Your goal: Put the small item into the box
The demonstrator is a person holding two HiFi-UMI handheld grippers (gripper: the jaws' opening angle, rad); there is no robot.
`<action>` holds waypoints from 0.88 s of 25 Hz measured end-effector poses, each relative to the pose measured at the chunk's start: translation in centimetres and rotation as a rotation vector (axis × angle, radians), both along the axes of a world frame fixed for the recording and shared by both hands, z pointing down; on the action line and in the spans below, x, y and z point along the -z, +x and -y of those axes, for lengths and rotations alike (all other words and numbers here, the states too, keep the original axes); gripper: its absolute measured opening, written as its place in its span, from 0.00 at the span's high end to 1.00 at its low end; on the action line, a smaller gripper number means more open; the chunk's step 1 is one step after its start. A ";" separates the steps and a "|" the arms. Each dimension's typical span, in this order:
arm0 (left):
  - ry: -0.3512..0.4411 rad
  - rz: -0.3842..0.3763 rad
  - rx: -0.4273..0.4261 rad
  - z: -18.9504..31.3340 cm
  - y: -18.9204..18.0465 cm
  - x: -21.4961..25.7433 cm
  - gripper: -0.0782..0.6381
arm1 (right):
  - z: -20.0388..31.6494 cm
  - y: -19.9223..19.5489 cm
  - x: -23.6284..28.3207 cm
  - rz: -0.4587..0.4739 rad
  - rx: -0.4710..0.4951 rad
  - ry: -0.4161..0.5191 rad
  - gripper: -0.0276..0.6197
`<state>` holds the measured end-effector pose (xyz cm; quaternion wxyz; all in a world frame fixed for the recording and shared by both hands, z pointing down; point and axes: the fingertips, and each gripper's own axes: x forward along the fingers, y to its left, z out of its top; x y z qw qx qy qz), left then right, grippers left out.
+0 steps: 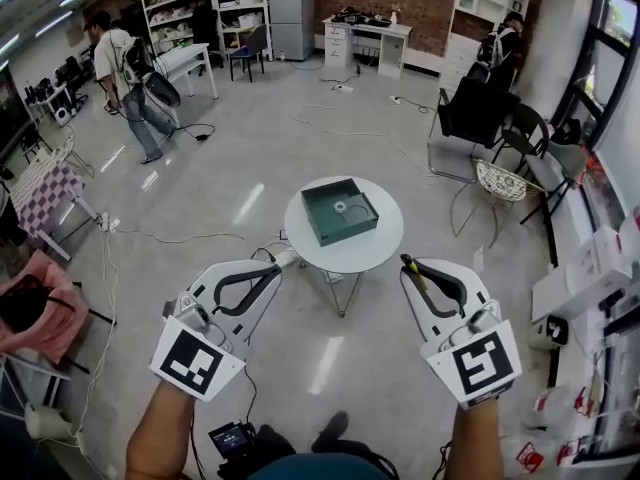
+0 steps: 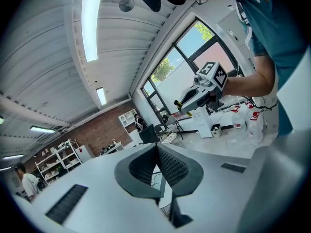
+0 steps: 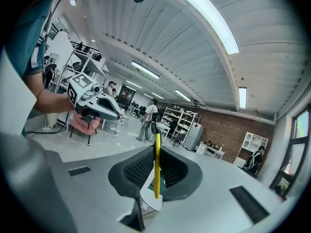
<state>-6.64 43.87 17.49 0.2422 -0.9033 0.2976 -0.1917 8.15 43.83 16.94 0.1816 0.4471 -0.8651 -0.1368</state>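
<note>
A dark green open box sits on a small round white table; a small white ring-like item lies inside it. My right gripper is held near the table's right front edge, shut on a thin yellow stick with a black tip, which stands up between the pads. My left gripper is at the table's left front edge, its jaws closed together with nothing between them. Each gripper shows in the other's view: the right gripper, the left gripper.
Cables trail over the floor left of the table. A wire chair and black chairs stand to the right, white cartons at the far right. A person walks at the back left; a checked table stands left.
</note>
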 end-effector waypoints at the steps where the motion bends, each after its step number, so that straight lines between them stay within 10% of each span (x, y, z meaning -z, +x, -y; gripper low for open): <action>1: -0.001 0.006 -0.001 -0.1 0.7 0.0 0.87 | 0.0 0.8 0.1 0.003 -0.003 0.002 0.86; 22: -0.034 -0.031 -0.203 15.8 10.1 -0.4 0.87 | 10.6 10.0 -0.8 -0.019 -0.229 -0.055 0.86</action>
